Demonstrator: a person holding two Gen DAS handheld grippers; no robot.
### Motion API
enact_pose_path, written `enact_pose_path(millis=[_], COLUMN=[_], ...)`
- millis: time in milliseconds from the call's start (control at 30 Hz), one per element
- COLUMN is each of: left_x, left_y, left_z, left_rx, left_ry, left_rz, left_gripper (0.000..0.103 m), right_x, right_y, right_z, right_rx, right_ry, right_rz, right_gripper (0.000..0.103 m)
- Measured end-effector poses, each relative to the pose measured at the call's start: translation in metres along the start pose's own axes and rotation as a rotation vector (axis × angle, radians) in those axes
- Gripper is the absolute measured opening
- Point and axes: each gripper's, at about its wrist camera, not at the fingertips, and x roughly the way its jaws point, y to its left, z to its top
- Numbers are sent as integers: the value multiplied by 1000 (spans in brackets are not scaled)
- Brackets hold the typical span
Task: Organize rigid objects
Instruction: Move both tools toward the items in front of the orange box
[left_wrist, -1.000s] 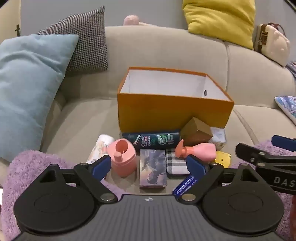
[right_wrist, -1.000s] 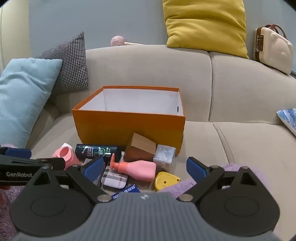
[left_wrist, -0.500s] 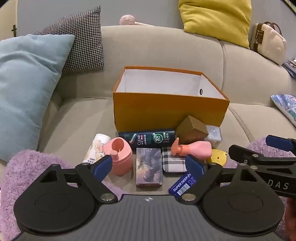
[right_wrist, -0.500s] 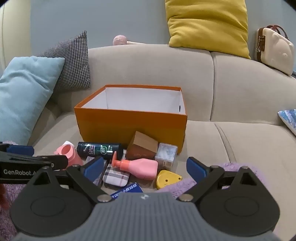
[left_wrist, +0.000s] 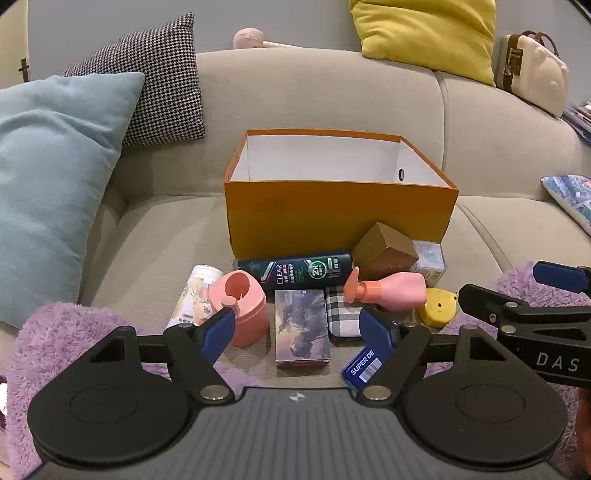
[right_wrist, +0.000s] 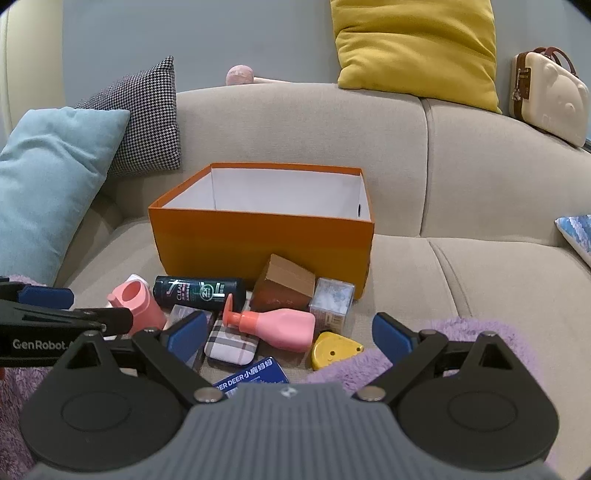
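left tool jaws just narrowing, nothing gripped | right tool wide, empty | clutter on sofa before the empty orange box | risk: pink bottle (round) could roll if nudged

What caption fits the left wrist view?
Open left gripper facing toiletries and small boxes before an empty orange box.

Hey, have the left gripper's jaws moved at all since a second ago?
Yes. The left gripper has just been closing slightly, nothing pressed between its pads, framing the picture box.
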Motion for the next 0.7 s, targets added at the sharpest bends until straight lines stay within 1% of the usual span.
enact_pose_path(millis=[167,700], left_x=[0,1], left_y=[1,4], left_z=[0,-2], left_rx=[-4,-24], left_ry=[2,3], left_rz=[1,2], left_gripper=[89,88], right_x=[0,3], right_y=[0,3], right_z=[1,-2], right_rx=[-2,-12], right_ry=[2,20], right_rz=[-5,-12], right_gripper=[96,96])
